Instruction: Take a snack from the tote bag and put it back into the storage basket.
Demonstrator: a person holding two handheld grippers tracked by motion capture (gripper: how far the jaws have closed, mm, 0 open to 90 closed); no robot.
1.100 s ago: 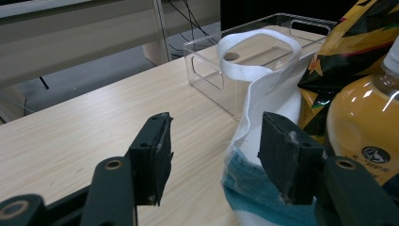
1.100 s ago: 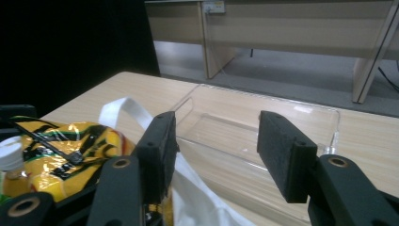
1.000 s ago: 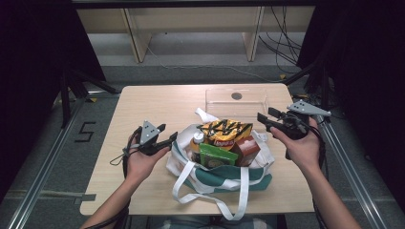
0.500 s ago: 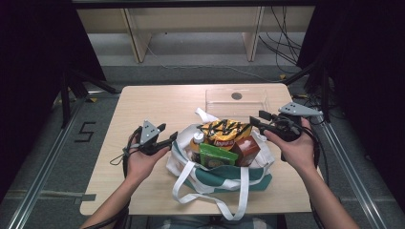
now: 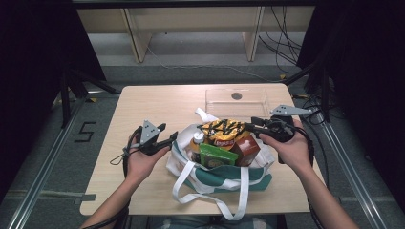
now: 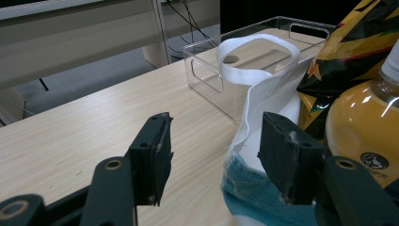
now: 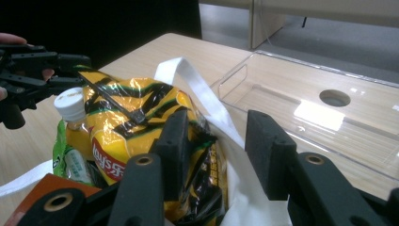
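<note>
Right gripper (image 5: 252,125) right of centre, jaws just closing around the chip bag (image 5: 225,131) edge, not yet pressing, left gripper (image 5: 168,136) released beside the tote bag (image 5: 224,175).

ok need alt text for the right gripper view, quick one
The right gripper reaches into a white tote bag, its black fingers open around the bag's edge beside a yellow chip bag. An orange drink bottle stands behind it, and a clear plastic bin sits on the wooden table.
</note>
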